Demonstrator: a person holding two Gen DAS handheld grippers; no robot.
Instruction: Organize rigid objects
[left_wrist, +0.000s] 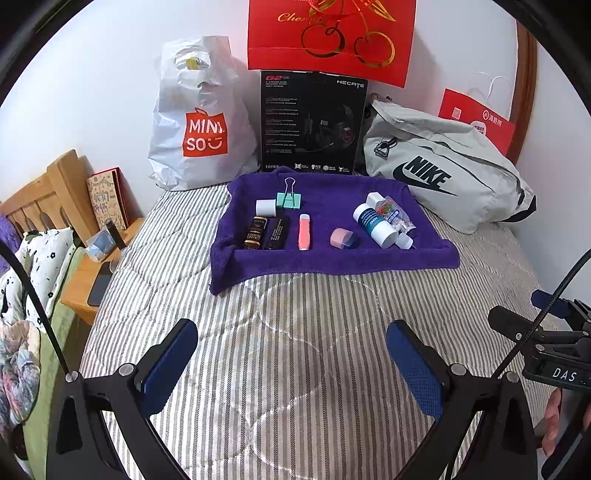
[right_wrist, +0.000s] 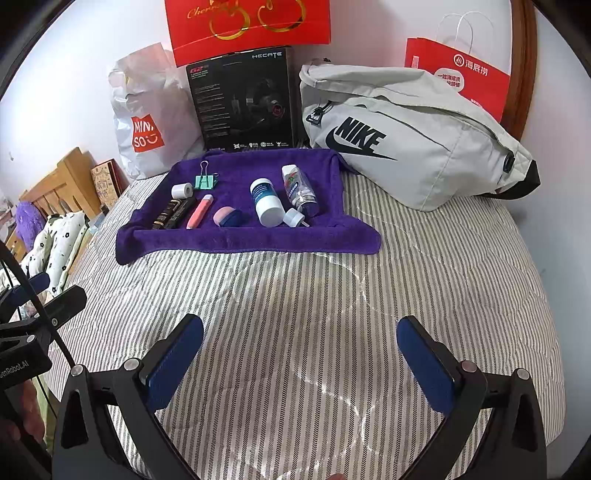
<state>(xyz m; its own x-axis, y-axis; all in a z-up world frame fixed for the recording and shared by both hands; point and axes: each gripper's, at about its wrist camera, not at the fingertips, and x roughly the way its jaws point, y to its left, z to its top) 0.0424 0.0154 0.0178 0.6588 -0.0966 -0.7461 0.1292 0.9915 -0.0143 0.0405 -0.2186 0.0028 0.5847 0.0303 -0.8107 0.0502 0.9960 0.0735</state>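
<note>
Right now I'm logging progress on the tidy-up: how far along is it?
Part looks done: at the left of the purple towel, the white roll, mint binder clip, two dark tubes and pink tube lie in tidy rows. Nothing is in hand: left gripper and right gripper are open over the striped quilt. Left: the blue-and-white bottle, clear bottle and loose cap lie clustered.

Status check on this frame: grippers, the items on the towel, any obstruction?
Left hand-held gripper open, empty. Right hand-held gripper open, empty. Small items untouched on purple towel. Striped bedding between; nothing blocking.
</note>
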